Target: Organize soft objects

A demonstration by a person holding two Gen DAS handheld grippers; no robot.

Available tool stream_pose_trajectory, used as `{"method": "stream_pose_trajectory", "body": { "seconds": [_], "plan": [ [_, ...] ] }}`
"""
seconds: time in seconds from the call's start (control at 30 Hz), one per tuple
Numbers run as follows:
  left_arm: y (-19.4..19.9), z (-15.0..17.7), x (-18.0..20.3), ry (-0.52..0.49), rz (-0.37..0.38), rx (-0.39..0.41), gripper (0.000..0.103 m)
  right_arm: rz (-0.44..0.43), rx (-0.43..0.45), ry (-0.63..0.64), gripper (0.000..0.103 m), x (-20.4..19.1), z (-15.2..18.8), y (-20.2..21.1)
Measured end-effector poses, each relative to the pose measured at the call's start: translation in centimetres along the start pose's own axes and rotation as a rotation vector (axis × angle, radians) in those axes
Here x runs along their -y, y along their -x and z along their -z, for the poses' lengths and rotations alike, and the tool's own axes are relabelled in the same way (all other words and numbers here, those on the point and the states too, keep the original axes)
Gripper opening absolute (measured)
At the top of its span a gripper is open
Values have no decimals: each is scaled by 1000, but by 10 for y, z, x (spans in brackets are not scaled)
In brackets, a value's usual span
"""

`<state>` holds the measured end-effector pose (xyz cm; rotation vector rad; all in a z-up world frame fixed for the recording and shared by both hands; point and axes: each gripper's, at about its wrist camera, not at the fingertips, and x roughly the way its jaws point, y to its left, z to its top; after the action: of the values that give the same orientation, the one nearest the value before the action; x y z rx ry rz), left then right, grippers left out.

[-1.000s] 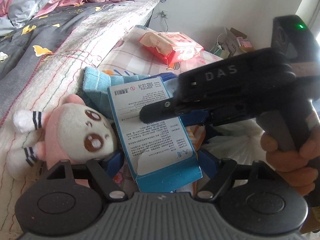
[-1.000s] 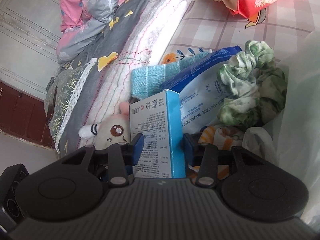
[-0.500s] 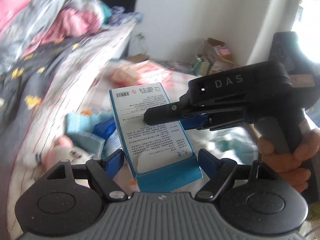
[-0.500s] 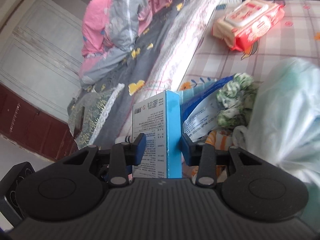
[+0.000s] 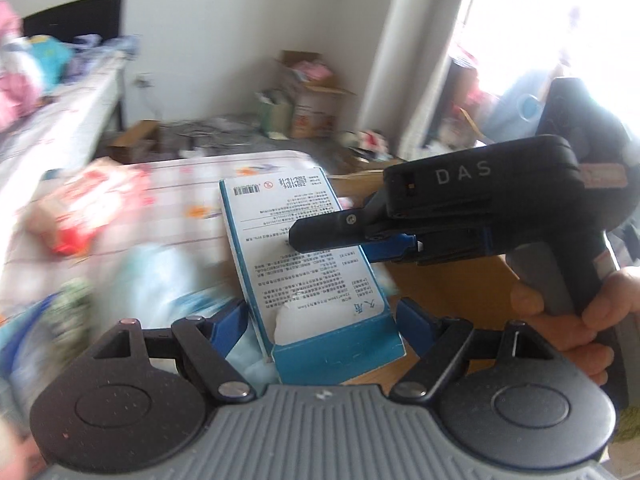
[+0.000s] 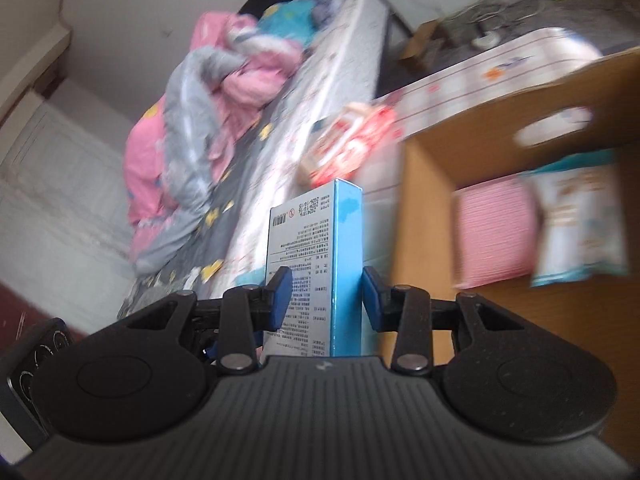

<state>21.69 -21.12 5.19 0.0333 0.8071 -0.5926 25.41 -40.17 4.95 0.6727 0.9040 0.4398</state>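
– Grip first: who has the box (image 5: 312, 264)?

– The right tool (image 5: 304, 240). It comes in from the side, with one finger across the printed face and the other hidden behind. In its own view, the right tool (image 6: 325, 298) has a blue pad on each side of the box (image 6: 316, 248). I'd call that clamped. The box is upright, up in the air above the checked worktop (image 5: 192, 200).

– And the left tool (image 5: 324, 320)?

– Spread wide, with a finger on either side of the box's lower end. It isn't pinching anything.

– So what worries you?

– Three things. The hold sits on thin cardboard around mid-height, so I think the box could pivot between the pads if the wrist swings. Both views are smeared, which hints at speed.

– Second?

– There's a torn opening (image 5: 296, 320) low on the face, with something white showing. Tip the box that way and whatever's inside may slide out. Squeeze harder to stop the pivot and the carton could buckle.

– Third?

– The wooden shelf unit (image 6: 420, 208) is just to the right, and it already has a pink pack (image 6: 496, 232) and a white-and-blue bag (image 6: 580, 228) in it. If that's where the box is going, a corner could catch the side panel or knock the bag over.

– Would the left tool get in the way?

– It might. Its open fingers bracket the bottom edge, so pulling the box sideways could snag on one of them. The red wipes pack (image 5: 80, 208) is well clear.
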Motion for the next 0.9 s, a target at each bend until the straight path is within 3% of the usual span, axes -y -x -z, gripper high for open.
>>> {"method": "stream_pose_trajectory", "body": {
  "seconds": [0.17,0.27,0.37,0.53,0.7,0.8,0.9],
  "plan": [
    [-70,-28,37,-31,93,-55,83,116,94,-35,38,55,-31,39],
    [-107,-33,46,-5,75,-122,83,287,166,30,40,82,-50,47],
    [-114,-24,42,18,59,-142,83,421,230,77,42,106,-58,52],
    [-96,-16,19,25,26,-124,83,380,253,21,42,133,-49,59],
    [-61,-18,-7,53,13,-58,83,364,231,15,41,121,-29,60],
    [-31,-13,-21,59,-20,-13,83,365,176,49,41,103,-15,60],
    [-5,-5,-37,79,-44,23,84,405,61,119,41,87,5,52]
  ]
}}
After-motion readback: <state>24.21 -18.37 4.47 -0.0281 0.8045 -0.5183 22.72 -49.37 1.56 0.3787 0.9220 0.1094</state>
